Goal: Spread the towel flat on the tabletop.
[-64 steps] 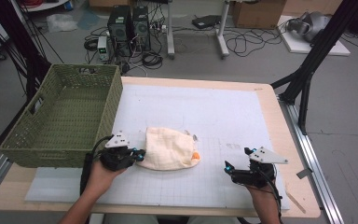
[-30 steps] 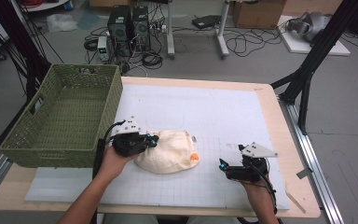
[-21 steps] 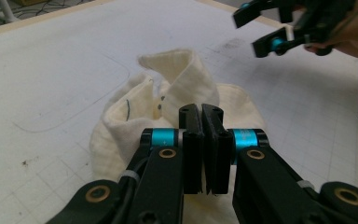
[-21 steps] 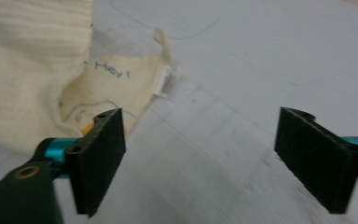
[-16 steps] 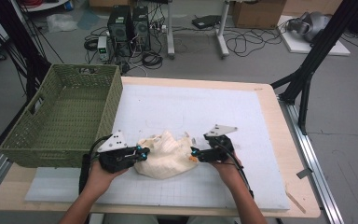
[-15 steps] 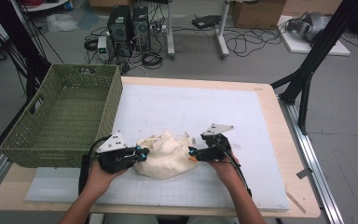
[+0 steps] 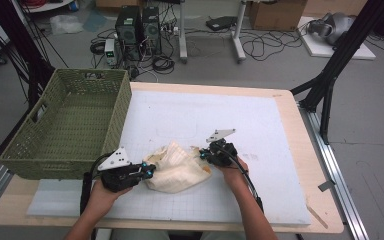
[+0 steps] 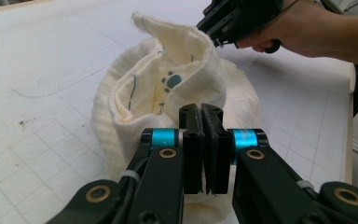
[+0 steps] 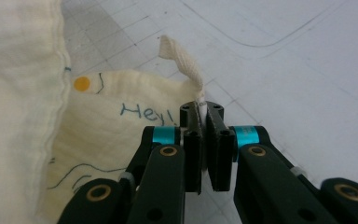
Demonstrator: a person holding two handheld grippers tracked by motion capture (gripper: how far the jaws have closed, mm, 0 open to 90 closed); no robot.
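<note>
Gripping: left gripper [image 8: 200,140] has its jaws pinched together on the near edge of the cream cloth [image 7: 177,170].
Right gripper [image 9: 204,135]: jaws have just been closing and now clamp the cloth's corner by its small woven loop [image 9: 182,60].
Cloth: bunched between the two tools, on the white mat [image 7: 260,130].
Room: bare mat lies ahead of and beside the right gripper.
Edges: green basket [image 7: 67,127] stands close beyond the left gripper [image 7: 130,172]; the table rim [image 7: 300,227] lies behind both hands.
</note>
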